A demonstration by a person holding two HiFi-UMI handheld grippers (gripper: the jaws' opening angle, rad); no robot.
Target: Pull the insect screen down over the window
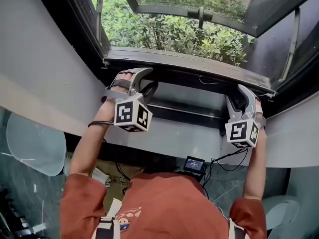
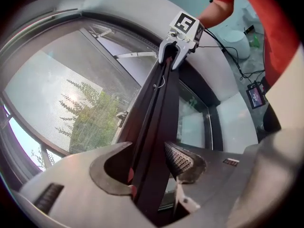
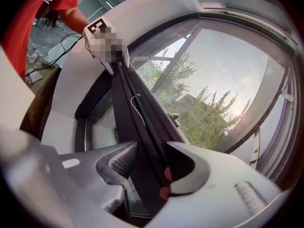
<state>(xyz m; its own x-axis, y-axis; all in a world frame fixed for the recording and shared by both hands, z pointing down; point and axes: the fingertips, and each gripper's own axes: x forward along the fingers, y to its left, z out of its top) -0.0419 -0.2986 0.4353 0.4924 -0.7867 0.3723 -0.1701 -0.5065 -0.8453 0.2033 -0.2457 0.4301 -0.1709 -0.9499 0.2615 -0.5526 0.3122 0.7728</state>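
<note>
The insect screen's dark pull bar runs across the lower part of the window, with the mesh stretched above it. The left gripper straddles the bar near its left end, jaws spread and not clamping it. The right gripper straddles it near the right end, jaws also spread wide around the bar. Green shrubs show outside. Below, the person's red shirt fills the foreground.

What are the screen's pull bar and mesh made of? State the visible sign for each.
Pull bar: probably painted metal, possibly plastic; dark, straight, smooth, dull sheen.
Mesh: fine woven fibre or wire, unclear which; see-through grey grid over the trees.
</note>
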